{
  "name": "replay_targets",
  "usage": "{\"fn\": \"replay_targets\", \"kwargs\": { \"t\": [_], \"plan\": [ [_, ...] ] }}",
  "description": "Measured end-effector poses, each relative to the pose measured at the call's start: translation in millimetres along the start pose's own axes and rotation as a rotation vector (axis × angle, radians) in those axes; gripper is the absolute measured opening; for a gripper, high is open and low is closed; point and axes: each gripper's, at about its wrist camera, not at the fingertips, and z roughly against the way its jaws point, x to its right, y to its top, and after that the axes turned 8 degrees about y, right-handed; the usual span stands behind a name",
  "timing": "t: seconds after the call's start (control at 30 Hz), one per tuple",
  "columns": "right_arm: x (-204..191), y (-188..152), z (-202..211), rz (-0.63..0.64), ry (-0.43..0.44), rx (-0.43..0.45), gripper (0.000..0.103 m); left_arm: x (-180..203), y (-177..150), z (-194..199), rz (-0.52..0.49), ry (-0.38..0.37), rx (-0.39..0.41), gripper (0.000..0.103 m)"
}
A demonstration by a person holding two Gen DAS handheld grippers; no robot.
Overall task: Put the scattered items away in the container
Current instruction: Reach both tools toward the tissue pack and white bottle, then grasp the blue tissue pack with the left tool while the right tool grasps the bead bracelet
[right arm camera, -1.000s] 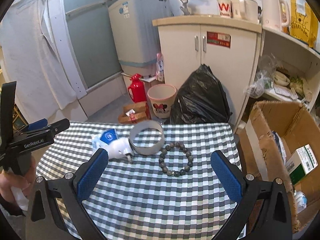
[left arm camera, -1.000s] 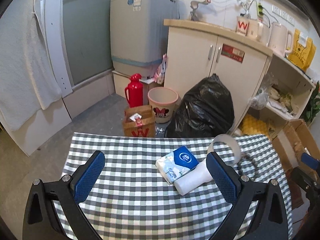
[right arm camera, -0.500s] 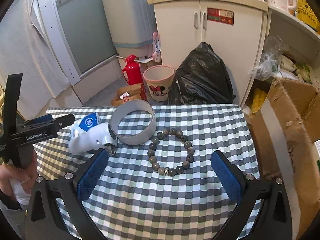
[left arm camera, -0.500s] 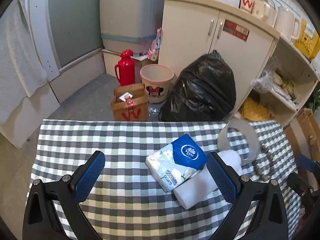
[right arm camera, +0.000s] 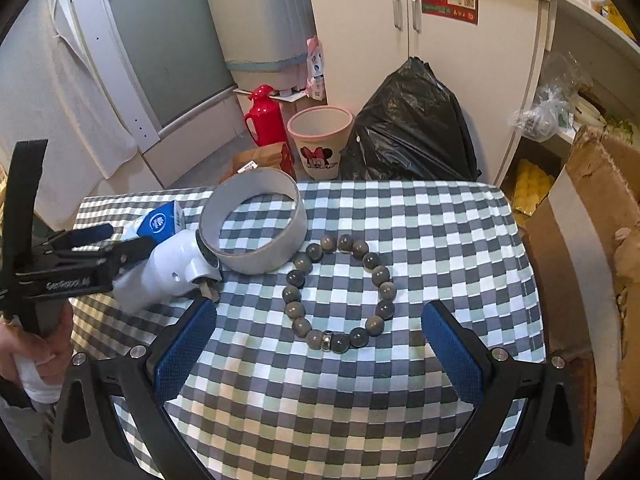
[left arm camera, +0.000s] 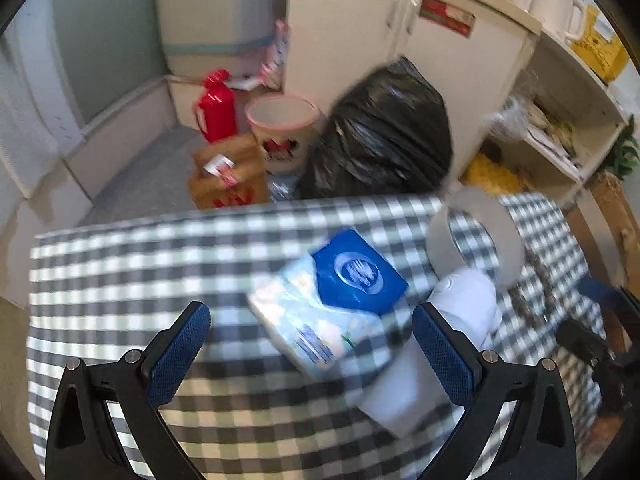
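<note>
Left gripper (left arm camera: 312, 344) stood wide open over the checked tablecloth (left arm camera: 120, 264), holding nothing. The tissue pack (left arm camera: 332, 300), blue and white, lay between its fingers without touching either pad; that view was blurred. The white plastic device (left arm camera: 432, 360) lay just beside the pack, against the inner side of the right-hand finger (left arm camera: 444, 356); contact could not be confirmed.

Right gripper (right arm camera: 320, 352) was likewise spread wide and empty above the cloth. The bead bracelet (right arm camera: 340, 292) lay flat in a loop between and slightly ahead of its fingers, apart from both. The grey ring (right arm camera: 256, 232), an open band standing on its edge, sat just left of the bracelet, touching the white device at its near left side.

A hand (right arm camera: 36, 356) gripped the left tool's handle at the left edge of the right wrist view. An open cardboard box (right arm camera: 592, 240) stood to the right of the table. A black rubbish bag (right arm camera: 412, 128), a bin (right arm camera: 320, 140) and a red flask (right arm camera: 264, 116) stood on the floor beyond
</note>
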Motion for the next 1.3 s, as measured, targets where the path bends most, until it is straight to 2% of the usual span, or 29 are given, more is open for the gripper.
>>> {"fn": "replay_targets", "kwargs": {
  "t": [0.07, 0.2, 0.47, 0.67, 0.7, 0.77, 0.83, 1.1, 1.2, 1.27, 1.3],
  "plan": [
    [2.2, -0.6, -2.7, -0.006, 0.003, -0.006, 0.103, 3.2, -1.5, -6.4, -0.011, 0.011, -0.026, 0.103],
    [6.3, -2.6, -6.5, -0.012, 0.007, -0.015, 0.103, 6.5, -0.5, -9.5, -0.022, 0.053, -0.001, 0.103],
    [12.8, -4.6, -23.1, -0.012, 0.013, -0.044, 0.103, 5.4, 5.9, -18.0, -0.017, 0.068, 0.048, 0.103],
    [6.7, -1.7, -32.3, 0.048, -0.052, -0.029, 0.103, 3.9, 9.4, -20.2, -0.011, 0.046, 0.063, 0.103],
    [6.3, -0.4, -34.7, 0.056, -0.064, -0.03, 0.103, 4.6, 9.2, -19.7, -0.015, 0.042, 0.067, 0.102],
    [6.0, 1.6, -40.4, 0.069, -0.083, -0.035, 0.103, 7.0, 8.2, -17.2, -0.028, 0.033, 0.076, 0.088],
    [3.0, 3.0, -44.1, 0.079, -0.094, -0.038, 0.103, 10.1, 7.2, -14.3, -0.046, 0.038, 0.082, 0.08],
    [-2.9, 4.1, -49.6, 0.122, -0.134, -0.045, 0.101, 5.9, 3.2, -5.6, -0.014, -0.006, 0.08, 0.074],
    [-3.1, 2.7, -45.8, 0.126, -0.112, -0.033, 0.087, 3.2, -0.1, 0.9, 0.004, -0.014, 0.089, 0.074],
    [-5.8, 1.5, -41.5, 0.135, -0.108, -0.02, 0.063, 2.6, -2.1, 6.7, 0.014, -0.017, 0.1, 0.073],
    [-6.7, 0.6, -40.1, 0.139, -0.105, -0.017, 0.057, 2.0, -2.6, 10.0, 0.02, -0.018, 0.106, 0.073]
  ]
}}
